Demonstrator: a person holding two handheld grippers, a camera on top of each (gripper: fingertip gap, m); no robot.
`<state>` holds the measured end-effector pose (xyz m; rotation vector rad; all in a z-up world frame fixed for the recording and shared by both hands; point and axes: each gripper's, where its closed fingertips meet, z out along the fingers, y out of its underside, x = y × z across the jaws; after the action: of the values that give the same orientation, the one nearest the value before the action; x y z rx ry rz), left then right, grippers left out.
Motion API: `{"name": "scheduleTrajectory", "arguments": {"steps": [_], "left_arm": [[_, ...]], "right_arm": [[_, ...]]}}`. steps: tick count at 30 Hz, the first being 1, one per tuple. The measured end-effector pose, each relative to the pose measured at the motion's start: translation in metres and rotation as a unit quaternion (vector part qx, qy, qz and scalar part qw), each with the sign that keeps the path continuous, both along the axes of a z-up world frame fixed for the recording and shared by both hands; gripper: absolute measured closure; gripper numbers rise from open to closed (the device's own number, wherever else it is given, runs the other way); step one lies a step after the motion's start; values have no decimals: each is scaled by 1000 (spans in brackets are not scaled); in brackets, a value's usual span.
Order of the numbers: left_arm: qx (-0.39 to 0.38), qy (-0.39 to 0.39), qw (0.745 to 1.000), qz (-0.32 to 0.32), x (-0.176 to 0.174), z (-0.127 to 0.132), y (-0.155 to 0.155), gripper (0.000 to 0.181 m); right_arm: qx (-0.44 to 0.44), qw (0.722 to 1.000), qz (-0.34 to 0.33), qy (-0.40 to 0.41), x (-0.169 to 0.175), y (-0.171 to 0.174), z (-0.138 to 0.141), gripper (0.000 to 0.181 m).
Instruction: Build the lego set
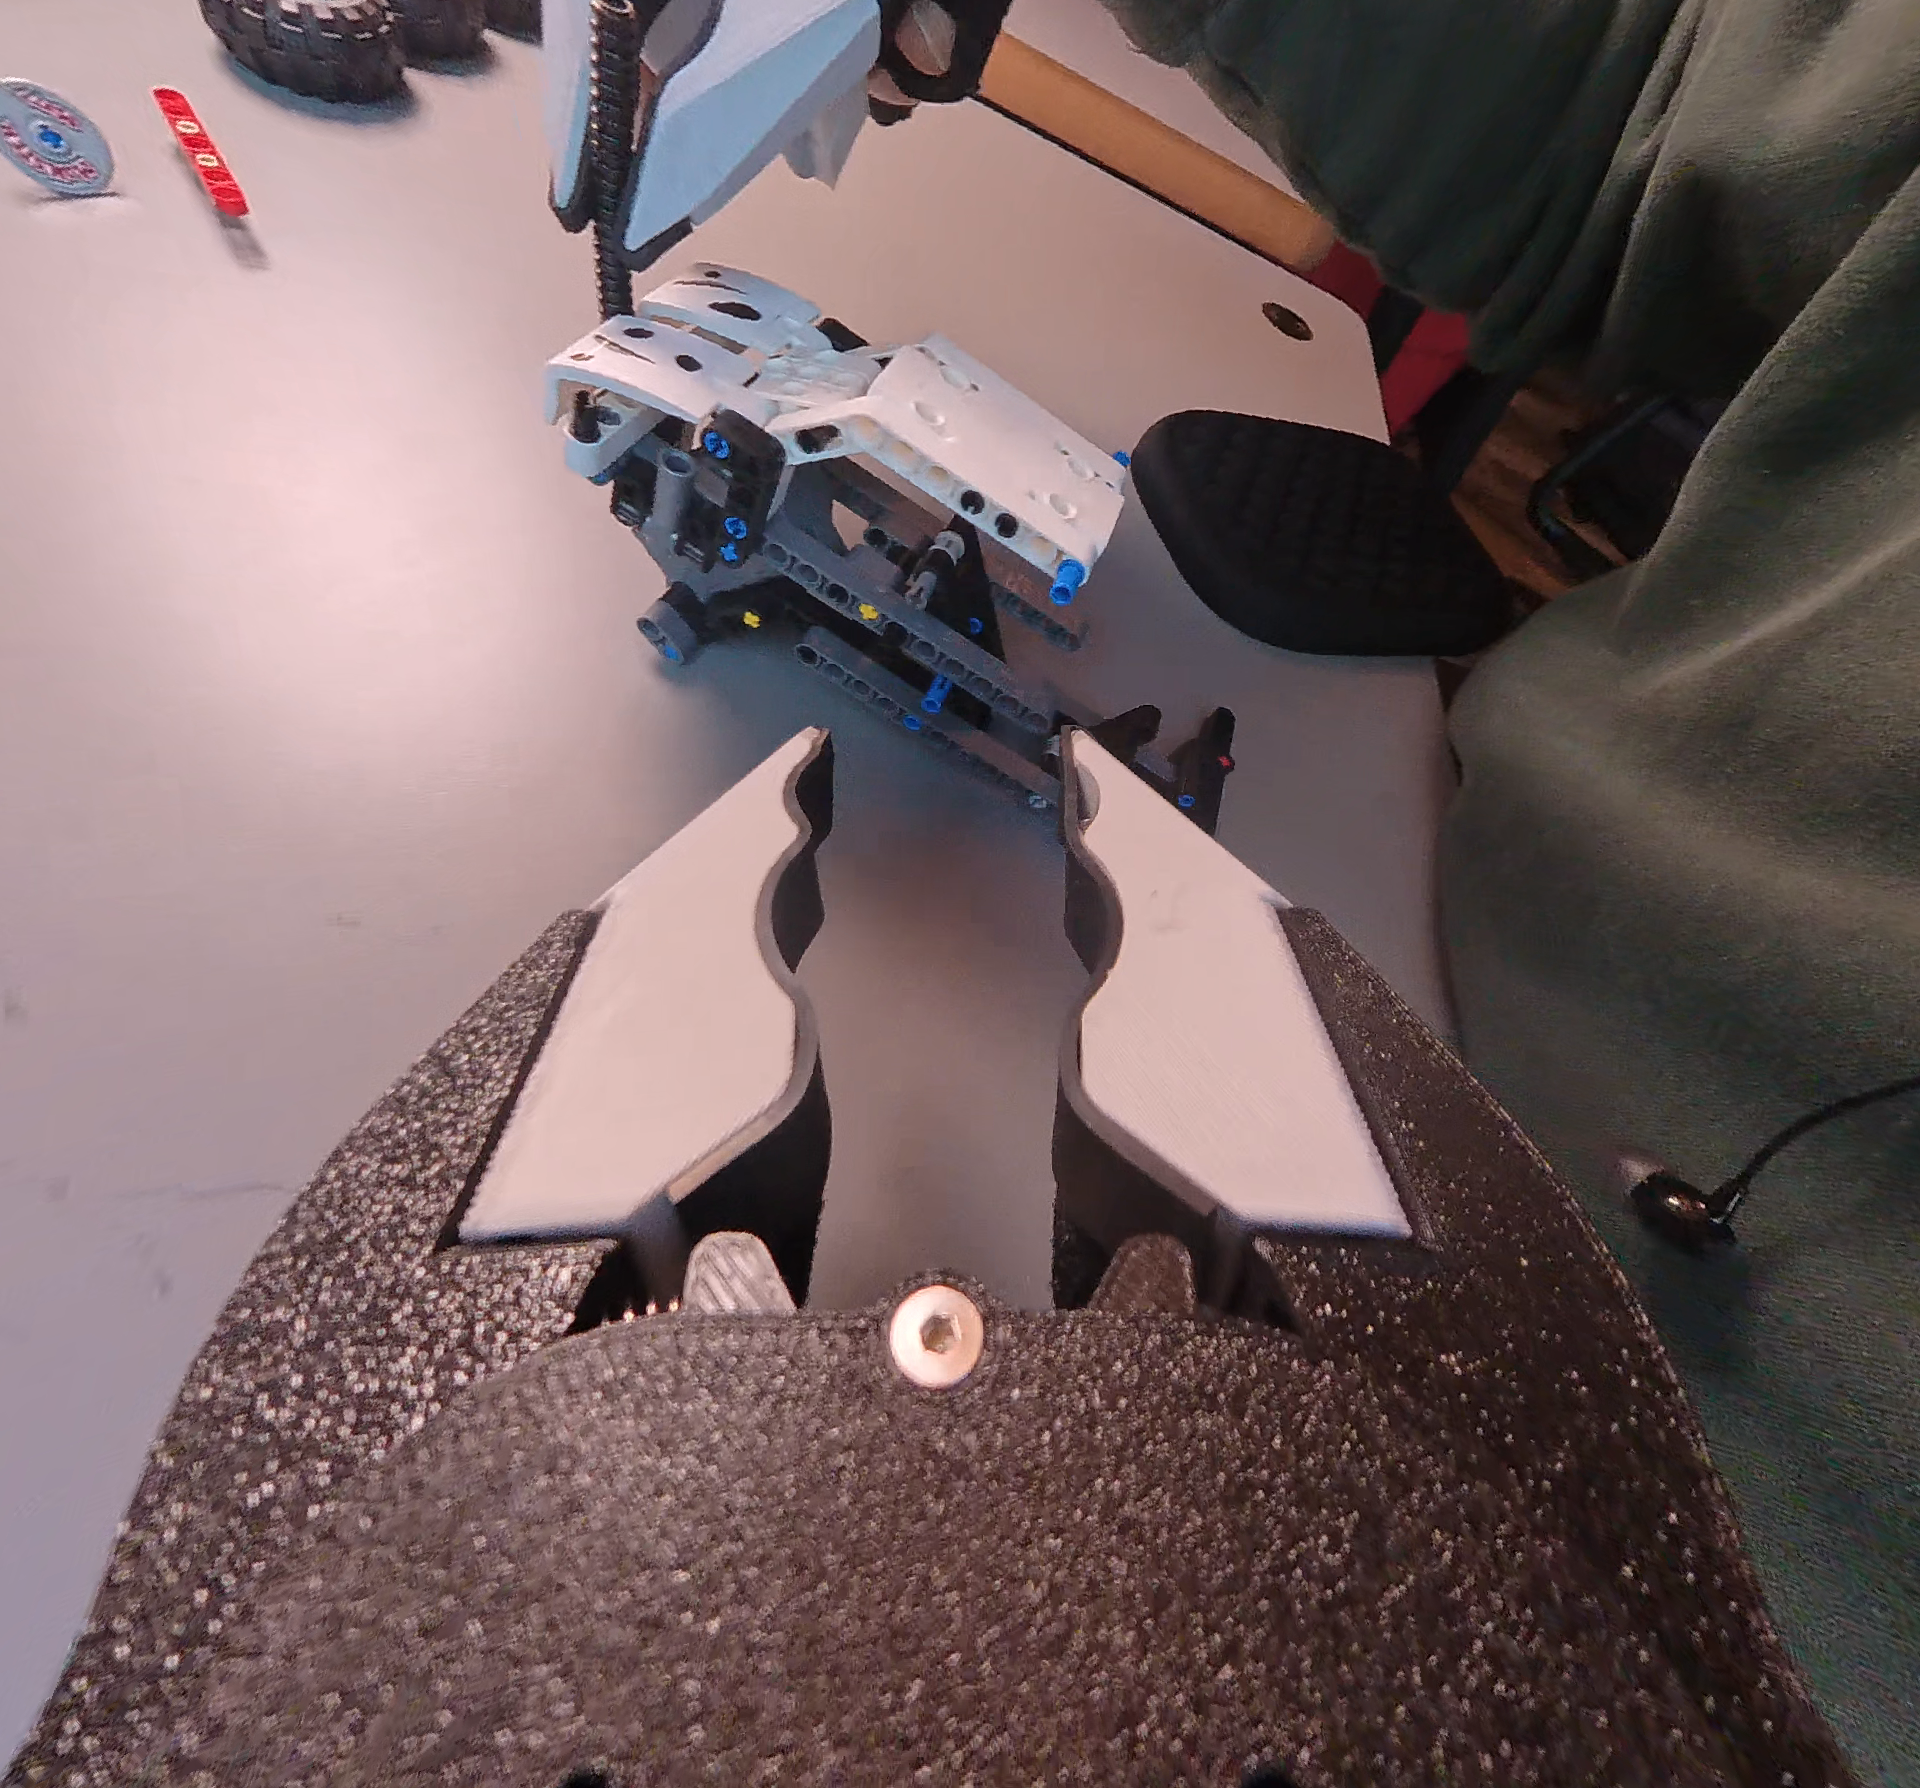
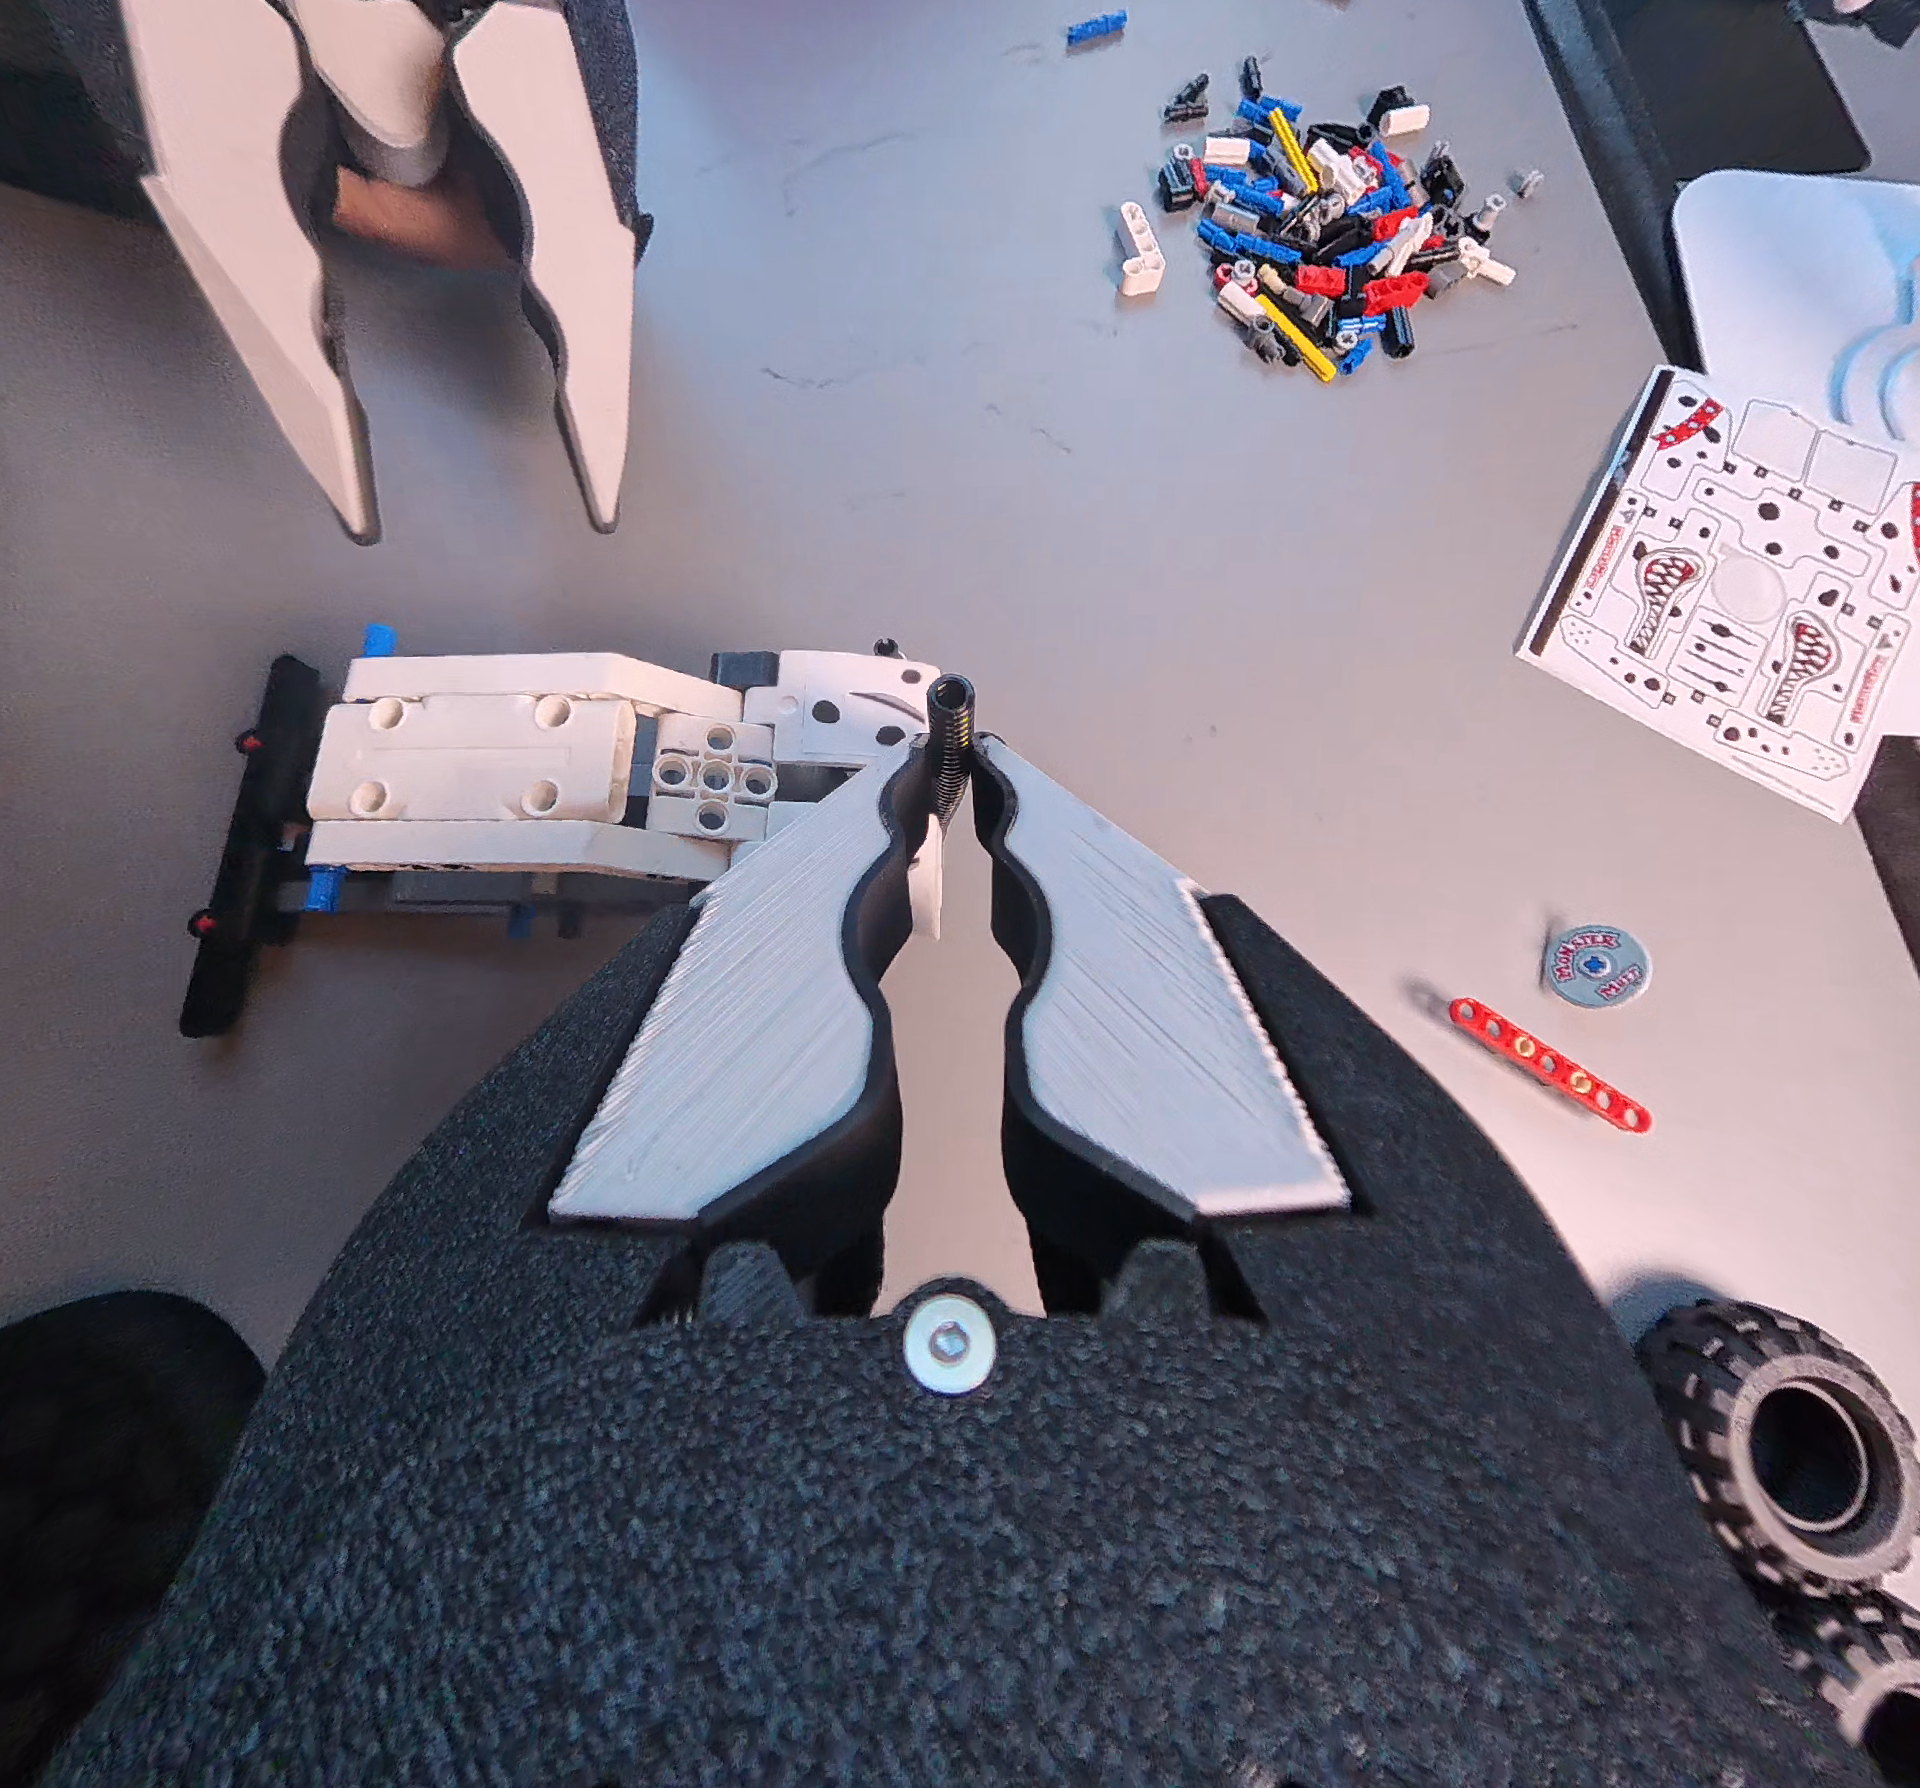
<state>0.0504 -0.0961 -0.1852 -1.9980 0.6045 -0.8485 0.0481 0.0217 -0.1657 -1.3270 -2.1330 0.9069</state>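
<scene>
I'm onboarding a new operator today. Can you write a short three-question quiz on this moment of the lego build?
1. True or false: the right gripper holds a black ribbed hose.
2. How do the left gripper's jaws stand?
3. What lies nearest the red beam: (a) grey disc, (b) sticker sheet, (c) pile of small parts?

Key: 1 true. 2 apart, nothing between them. 3 a.
</scene>
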Motion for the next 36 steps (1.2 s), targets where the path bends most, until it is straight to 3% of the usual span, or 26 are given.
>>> {"name": "scheduleTrajectory", "arguments": {"steps": [9, 15, 22, 28, 33, 36], "left_arm": [[8, 27, 998, 59, -20, -4, 14, 137], [17, 64, 993, 102, -38, -9, 22, 129], [19, 70, 991, 108, -40, -9, 23, 129], [21, 85, 990, 111, -42, -13, 24, 129], [19, 89, 990, 106, -40, -15, 23, 129], [17, 93, 990, 104, -39, -18, 23, 129]], "right_arm": [[-18, 999, -39, 9, 13, 4, 15, 158], [-9, 999, -44, -3, 19, -11, 21, 153], [-28, 998, -37, -31, 26, -34, 10, 145], [-22, 997, -7, -70, 38, -63, -1, 110], [9, 998, -20, -57, 41, -69, -1, 114], [10, 998, -20, -61, 49, -75, -1, 106]]}}
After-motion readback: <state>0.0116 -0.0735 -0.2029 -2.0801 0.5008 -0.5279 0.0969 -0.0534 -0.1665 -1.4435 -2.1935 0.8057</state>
